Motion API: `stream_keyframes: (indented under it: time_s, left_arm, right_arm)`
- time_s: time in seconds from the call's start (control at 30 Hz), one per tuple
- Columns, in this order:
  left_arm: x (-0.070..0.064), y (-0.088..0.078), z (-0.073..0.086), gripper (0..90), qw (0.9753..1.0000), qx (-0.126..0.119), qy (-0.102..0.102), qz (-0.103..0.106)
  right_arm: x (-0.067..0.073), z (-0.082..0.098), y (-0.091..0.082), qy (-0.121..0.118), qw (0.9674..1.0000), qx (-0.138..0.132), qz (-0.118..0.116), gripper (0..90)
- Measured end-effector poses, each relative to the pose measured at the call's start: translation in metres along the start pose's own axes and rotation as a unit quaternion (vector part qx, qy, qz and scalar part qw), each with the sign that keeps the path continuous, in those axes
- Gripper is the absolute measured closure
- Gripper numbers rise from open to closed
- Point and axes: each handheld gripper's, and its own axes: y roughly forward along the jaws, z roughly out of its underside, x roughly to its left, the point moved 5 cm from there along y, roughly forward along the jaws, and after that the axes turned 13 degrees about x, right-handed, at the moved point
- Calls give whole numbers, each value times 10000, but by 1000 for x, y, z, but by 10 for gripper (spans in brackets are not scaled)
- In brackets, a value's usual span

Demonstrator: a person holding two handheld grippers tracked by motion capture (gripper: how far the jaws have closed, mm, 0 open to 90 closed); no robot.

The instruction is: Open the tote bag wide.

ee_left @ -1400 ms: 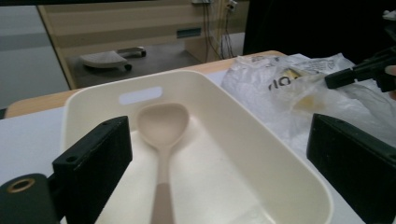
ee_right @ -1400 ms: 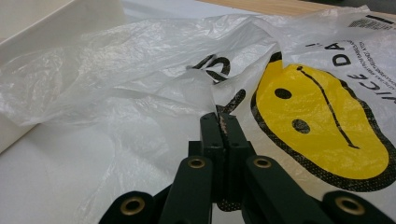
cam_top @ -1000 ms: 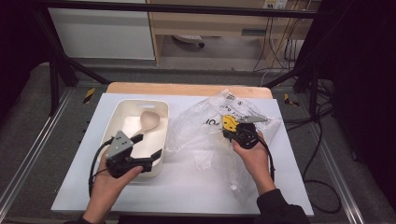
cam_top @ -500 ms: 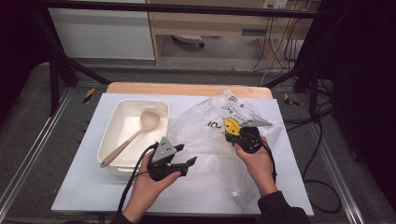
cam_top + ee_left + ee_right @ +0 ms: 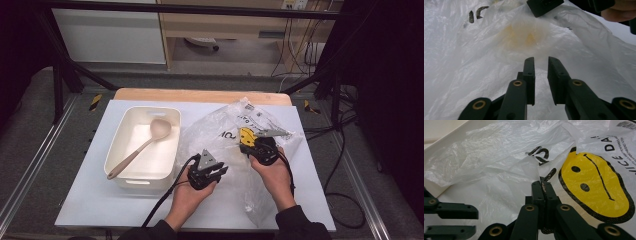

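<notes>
Right gripper point(image 5: 541, 185) jaws are clenched tight on a fold of the plastic bag point(image 5: 225, 135), pinching the film right beside the yellow smiley face point(image 5: 596, 187) printed on it. Left gripper point(image 5: 541, 68) jaws have just been closing, and there's a narrow gap between them yet, bag film behind them, nothing visibly pinched. From the high view, the left gripper point(image 5: 207, 172) sits low over the bag's near edge, the right gripper point(image 5: 257, 147) further up on it. The bag lies crumpled on the white worktop point(image 5: 85, 210), just right of the cream tub point(image 5: 170, 145), where a beige spoon point(image 5: 140, 147) lies.
</notes>
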Motion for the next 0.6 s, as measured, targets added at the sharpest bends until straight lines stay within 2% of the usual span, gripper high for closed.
stream_keyframes:
  time_s: [0.13, 0.27, 0.4, 0.47, 0.6]
  left_arm:
    - [2, 9, 0, 805, 10000, 14, -42, -14]
    - [5, 17, -2, 840, 10000, 61, 4, -24]
    - [11, 23, -3, 865, 9999, 86, -71, -93]
    - [13, 27, -2, 874, 9997, 168, -10, -158]
    - [17, 32, 0, 880, 9994, 273, -74, -189]
  right_arm:
    - [0, 0, 0, -18, 10000, 17, 4, 900]
    - [0, 0, 1, -21, 10000, 27, 7, 900]
    - [0, 0, 1, -28, 10000, 40, 7, 900]
    - [0, 0, 1, -9, 10000, 37, 16, 900]
    - [-1, 0, 2, 34, 10000, 74, 32, 900]
